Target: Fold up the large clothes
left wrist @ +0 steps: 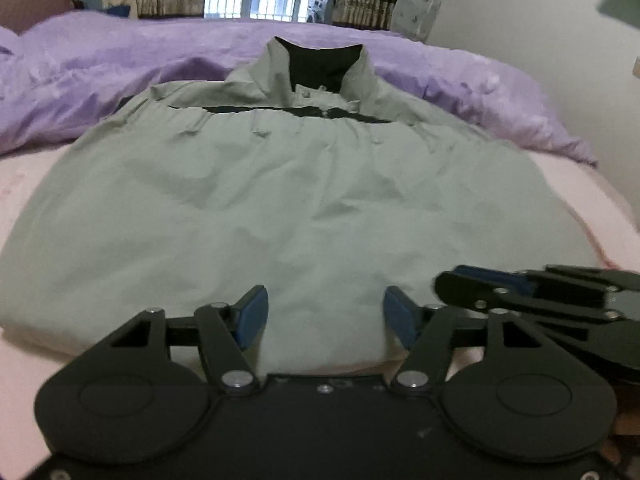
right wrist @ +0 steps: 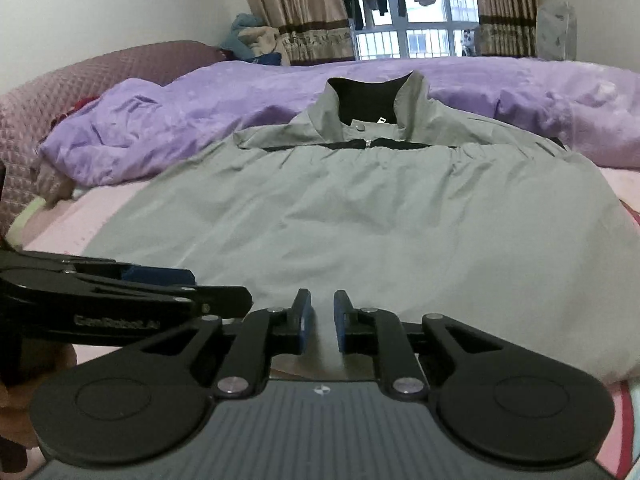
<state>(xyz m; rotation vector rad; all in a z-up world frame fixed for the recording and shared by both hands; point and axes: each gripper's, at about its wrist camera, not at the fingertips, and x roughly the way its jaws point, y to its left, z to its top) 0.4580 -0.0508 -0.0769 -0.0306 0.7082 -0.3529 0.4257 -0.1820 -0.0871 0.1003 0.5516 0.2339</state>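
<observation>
We see both grippers low over the near edge of the bed (right wrist: 100, 216), both angled downward toward the hem of the jacket (left wrist: 280, 200). The left gripper (left wrist: 326, 316) has its jaws spread wide, blue pads (left wrist: 252, 312) apart, nothing pinched, hem cloth showing in the gap below. The right gripper (right wrist: 319, 322) sits just beside it on the right; its jaws are nearly closed, with a narrow slot between the blue pads (right wrist: 306, 324). We see grey fabric through the slot but the pads do not press on it, so it holds nothing. In the left wrist view the right gripper (left wrist: 452, 286) comes in from the right edge, lying flat and close to the left one's right finger. In the right wrist view the left gripper (right wrist: 224, 292) enters from the left. The jacket lies flat on the pink sheet (left wrist: 24, 184), front up, zipped, hem at the near edge, collar (right wrist: 372, 100) standing up at the far end. Behind it lies a rumpled purple duvet (right wrist: 180, 120), then the curtains (right wrist: 296, 8) and the window (right wrist: 416, 40).
</observation>
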